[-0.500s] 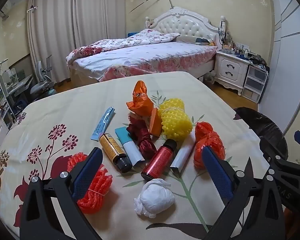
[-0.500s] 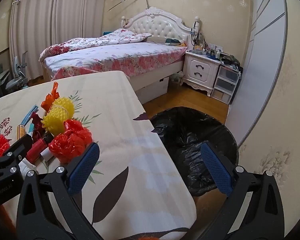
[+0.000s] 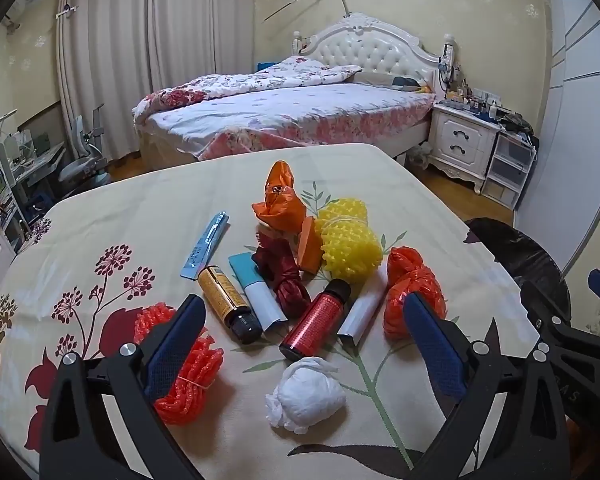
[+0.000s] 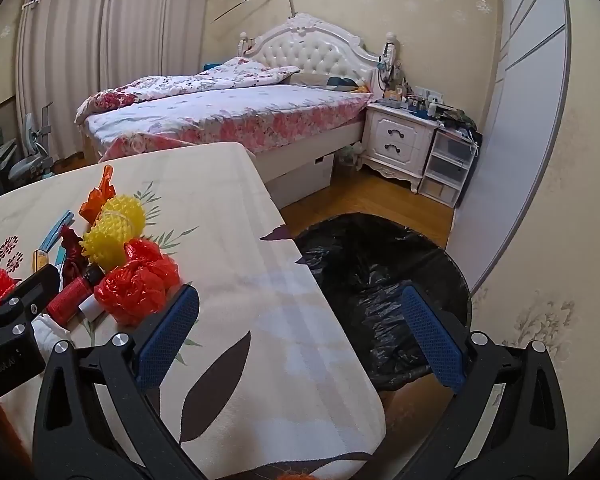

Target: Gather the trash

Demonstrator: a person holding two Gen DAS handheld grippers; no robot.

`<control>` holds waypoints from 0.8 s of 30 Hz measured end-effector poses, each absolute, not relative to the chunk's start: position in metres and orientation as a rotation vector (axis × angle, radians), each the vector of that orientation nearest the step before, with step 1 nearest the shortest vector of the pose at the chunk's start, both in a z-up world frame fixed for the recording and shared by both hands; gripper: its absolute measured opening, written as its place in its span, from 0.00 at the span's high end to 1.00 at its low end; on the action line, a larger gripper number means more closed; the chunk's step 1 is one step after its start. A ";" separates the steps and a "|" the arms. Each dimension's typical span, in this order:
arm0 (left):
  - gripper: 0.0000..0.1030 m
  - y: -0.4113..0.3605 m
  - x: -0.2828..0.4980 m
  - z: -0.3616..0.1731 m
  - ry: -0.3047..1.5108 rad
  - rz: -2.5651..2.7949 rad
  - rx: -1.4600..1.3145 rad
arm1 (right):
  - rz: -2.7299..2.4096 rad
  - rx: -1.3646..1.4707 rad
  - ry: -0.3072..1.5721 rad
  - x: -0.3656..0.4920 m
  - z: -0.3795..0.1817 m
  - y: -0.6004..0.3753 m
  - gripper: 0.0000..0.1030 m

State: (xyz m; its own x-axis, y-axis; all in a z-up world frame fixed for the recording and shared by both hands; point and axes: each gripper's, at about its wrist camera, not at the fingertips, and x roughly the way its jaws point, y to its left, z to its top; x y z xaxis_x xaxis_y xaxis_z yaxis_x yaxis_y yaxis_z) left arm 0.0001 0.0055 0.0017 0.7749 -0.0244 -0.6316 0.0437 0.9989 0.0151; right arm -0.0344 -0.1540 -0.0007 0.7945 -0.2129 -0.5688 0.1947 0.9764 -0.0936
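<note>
Trash lies in a heap on the floral tablecloth [image 3: 100,216]: a white paper wad [image 3: 306,398], a red bottle [image 3: 318,320], a brown bottle [image 3: 230,302], a yellow foam net [image 3: 348,242], an orange bag [image 3: 280,202], and red nets at left [image 3: 188,376] and right [image 3: 414,290]. My left gripper [image 3: 304,352] hovers open just above the near side of the heap, empty, with the white wad between its fingers' line. My right gripper [image 4: 300,340] stands open and empty over the table's right edge, beside the black-lined bin [image 4: 384,280].
A blue packet [image 3: 206,246], two white tubes [image 3: 260,300] and a dark red bag [image 3: 284,276] also lie in the heap. Beyond the table stand a bed [image 3: 284,120], a white nightstand [image 3: 462,142] and a desk chair [image 3: 84,160]. A wall panel [image 4: 520,140] flanks the bin.
</note>
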 end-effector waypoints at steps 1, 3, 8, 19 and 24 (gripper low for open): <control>0.06 0.003 0.000 0.001 0.682 -0.036 0.030 | -0.221 -0.031 0.614 -0.035 0.000 -0.155 0.04; 0.06 0.002 0.000 0.002 0.678 -0.036 0.032 | -0.225 -0.028 0.612 -0.036 0.002 -0.157 0.04; 0.06 -0.003 0.001 0.007 0.674 -0.040 0.035 | -0.235 -0.025 0.613 -0.033 0.003 -0.157 0.04; 0.06 -0.005 0.002 0.010 0.675 -0.039 0.036 | -0.243 -0.020 0.617 -0.032 0.005 -0.160 0.04; 0.06 -0.007 0.003 0.013 0.675 -0.039 0.038 | -0.242 -0.019 0.618 -0.032 0.004 -0.161 0.04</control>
